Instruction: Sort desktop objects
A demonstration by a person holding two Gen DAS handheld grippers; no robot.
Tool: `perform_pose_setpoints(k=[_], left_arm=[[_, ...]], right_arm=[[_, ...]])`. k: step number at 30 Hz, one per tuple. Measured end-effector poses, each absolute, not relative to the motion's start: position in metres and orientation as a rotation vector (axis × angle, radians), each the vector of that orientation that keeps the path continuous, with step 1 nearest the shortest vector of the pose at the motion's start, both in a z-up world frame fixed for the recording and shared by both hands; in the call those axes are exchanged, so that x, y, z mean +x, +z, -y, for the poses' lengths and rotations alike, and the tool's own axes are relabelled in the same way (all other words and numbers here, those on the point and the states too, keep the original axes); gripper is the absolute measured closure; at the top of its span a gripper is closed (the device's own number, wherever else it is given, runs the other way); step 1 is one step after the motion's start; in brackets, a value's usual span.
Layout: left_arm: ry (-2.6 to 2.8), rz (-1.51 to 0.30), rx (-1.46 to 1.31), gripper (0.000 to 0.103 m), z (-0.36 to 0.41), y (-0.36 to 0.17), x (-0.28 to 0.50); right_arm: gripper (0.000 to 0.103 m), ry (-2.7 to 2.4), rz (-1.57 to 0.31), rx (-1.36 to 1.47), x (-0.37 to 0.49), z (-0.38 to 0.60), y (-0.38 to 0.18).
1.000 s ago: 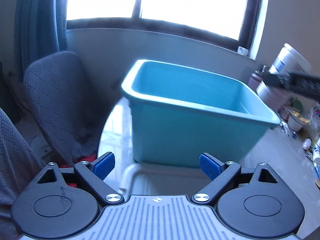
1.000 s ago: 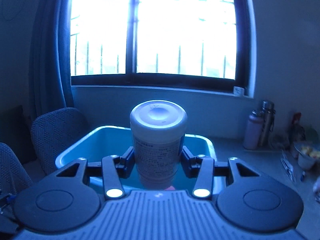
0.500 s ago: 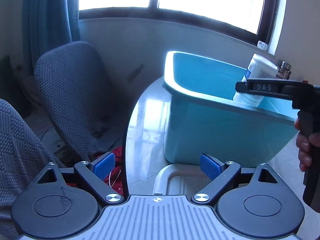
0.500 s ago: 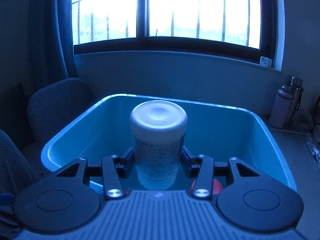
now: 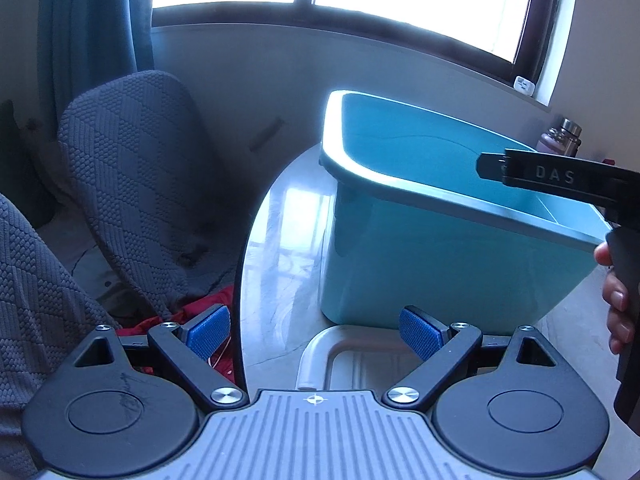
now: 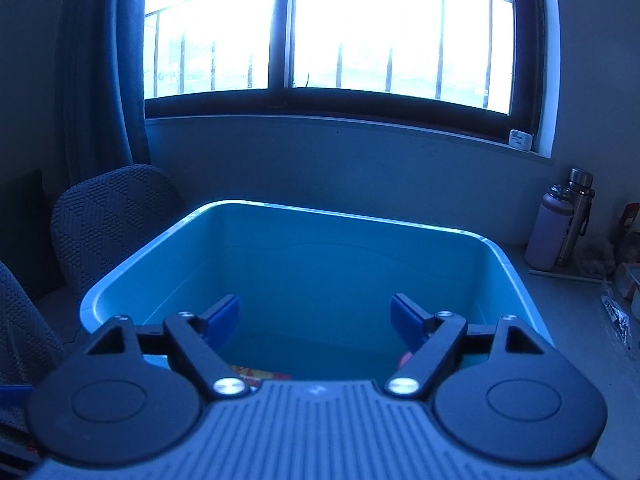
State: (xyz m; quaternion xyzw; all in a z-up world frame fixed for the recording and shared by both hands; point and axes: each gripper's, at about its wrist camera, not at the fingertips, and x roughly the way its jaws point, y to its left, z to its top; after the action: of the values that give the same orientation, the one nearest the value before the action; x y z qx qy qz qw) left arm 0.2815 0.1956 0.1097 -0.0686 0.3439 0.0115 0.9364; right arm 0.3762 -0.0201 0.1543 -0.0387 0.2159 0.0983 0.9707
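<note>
A large teal plastic bin (image 5: 440,268) stands on the table; it also shows in the right wrist view (image 6: 320,256). My right gripper (image 6: 315,318) is open and empty, held over the bin's near rim; it also shows from the side in the left wrist view (image 5: 552,178). The white canister it held is out of sight. A yellow-red packet (image 6: 256,372) and a red object (image 6: 405,358) lie at the bin's bottom. My left gripper (image 5: 316,330) is open and empty, low in front of the bin, above a white tray (image 5: 352,356).
Two grey fabric chairs (image 5: 132,184) stand left of the rounded table edge (image 5: 256,240). Red cloth (image 5: 208,304) lies on the floor. Two bottles (image 6: 560,228) and some clutter stand at the back right by the wall. A bright window (image 6: 320,28) is behind.
My right gripper has opened and let go of the white canister, which has dropped out of view into the bin. The left gripper has swung a little further left.
</note>
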Motion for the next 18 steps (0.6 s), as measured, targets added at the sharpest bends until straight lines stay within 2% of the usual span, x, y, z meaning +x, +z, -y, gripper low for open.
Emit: perform_pose_setpoints(k=[18], left_arm=[[-0.038,-0.765,-0.132,0.010,-0.187,0.107,0.271]], right_arm=[[0.015,0.071,-0.456,-0.021,0.312,0.090,0.165]])
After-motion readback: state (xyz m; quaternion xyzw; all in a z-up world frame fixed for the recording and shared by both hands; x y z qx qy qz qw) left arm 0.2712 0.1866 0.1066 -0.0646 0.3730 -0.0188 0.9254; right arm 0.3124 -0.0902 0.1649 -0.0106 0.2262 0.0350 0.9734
